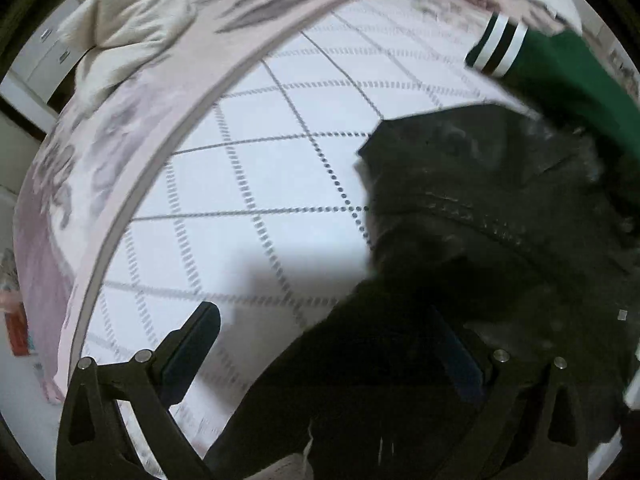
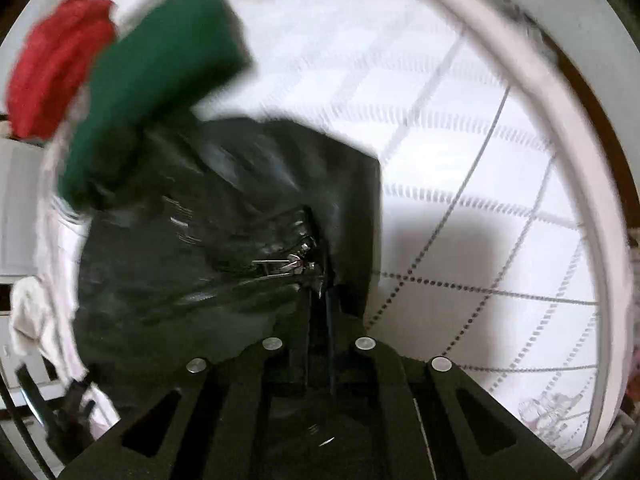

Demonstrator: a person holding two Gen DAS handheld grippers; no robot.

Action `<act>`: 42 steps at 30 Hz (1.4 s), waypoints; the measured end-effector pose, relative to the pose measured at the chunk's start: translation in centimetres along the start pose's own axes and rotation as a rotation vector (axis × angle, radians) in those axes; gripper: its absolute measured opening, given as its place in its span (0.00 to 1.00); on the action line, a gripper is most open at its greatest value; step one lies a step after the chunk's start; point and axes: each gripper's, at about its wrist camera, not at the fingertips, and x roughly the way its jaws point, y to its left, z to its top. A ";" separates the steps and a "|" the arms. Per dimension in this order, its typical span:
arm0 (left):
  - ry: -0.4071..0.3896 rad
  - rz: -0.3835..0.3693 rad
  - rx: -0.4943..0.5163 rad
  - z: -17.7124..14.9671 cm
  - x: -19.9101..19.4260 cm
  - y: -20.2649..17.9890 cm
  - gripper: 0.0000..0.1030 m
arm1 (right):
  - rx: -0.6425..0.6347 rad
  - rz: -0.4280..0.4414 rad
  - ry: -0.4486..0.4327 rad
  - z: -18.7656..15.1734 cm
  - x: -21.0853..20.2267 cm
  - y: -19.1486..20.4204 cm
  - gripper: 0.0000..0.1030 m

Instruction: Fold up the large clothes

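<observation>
A black jacket [image 1: 480, 208] lies bunched on the white checked bedsheet [image 1: 260, 168]. In the left wrist view my left gripper [image 1: 332, 344] is open, its left finger [image 1: 192, 344] over the sheet and its right finger over the jacket's edge. In the right wrist view my right gripper [image 2: 320, 292] is shut on the black jacket [image 2: 224, 220] near its zipper [image 2: 296, 262]. The view is blurred by motion.
A green garment with striped cuff [image 1: 552, 76] lies beyond the jacket, also in the right wrist view [image 2: 156, 80]. A red cloth [image 2: 52, 68] sits beside it. A cream garment [image 1: 128, 36] lies on the pink bed border [image 1: 120, 208].
</observation>
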 end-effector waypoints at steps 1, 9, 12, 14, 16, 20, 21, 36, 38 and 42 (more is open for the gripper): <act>0.004 -0.008 0.013 0.2 0.7 -0.4 1.00 | 0.046 0.038 0.025 0.3 0.3 -0.5 0.11; -0.053 -0.022 0.049 -0.2 -4.4 -0.7 1.00 | -0.024 0.071 -0.079 -0.8 -4.8 0.7 0.32; -0.052 0.056 0.094 -0.4 -3.2 -2.0 1.00 | -0.177 0.057 -0.042 -1.2 -3.0 3.3 0.32; 0.004 0.074 0.131 -0.3 0.7 -2.8 1.00 | -0.277 -0.104 0.019 -1.3 0.3 4.5 0.33; -0.027 0.014 0.086 -0.4 1.3 -2.6 1.00 | -0.305 -0.140 0.046 -0.8 2.6 4.5 0.33; -0.042 0.057 0.135 -0.6 -0.7 -2.7 1.00 | -0.264 -0.148 0.090 0.3 0.9 5.0 0.33; -0.051 0.049 0.134 -0.9 -1.7 -2.4 1.00 | -0.239 -0.128 0.089 0.5 0.2 5.1 0.33; -0.030 -0.001 0.386 -17.6 -13.3 -6.3 1.00 | -0.174 -0.191 0.195 -12.1 -9.7 -6.5 0.68; -0.045 0.036 0.452 -20.6 -13.8 -8.7 1.00 | -0.172 -0.178 0.200 -11.2 -9.9 -7.9 0.68; -0.098 0.120 0.561 -26.3 -15.1 -13.9 1.00 | -0.246 -0.184 0.183 -10.5 -10.0 -9.9 0.68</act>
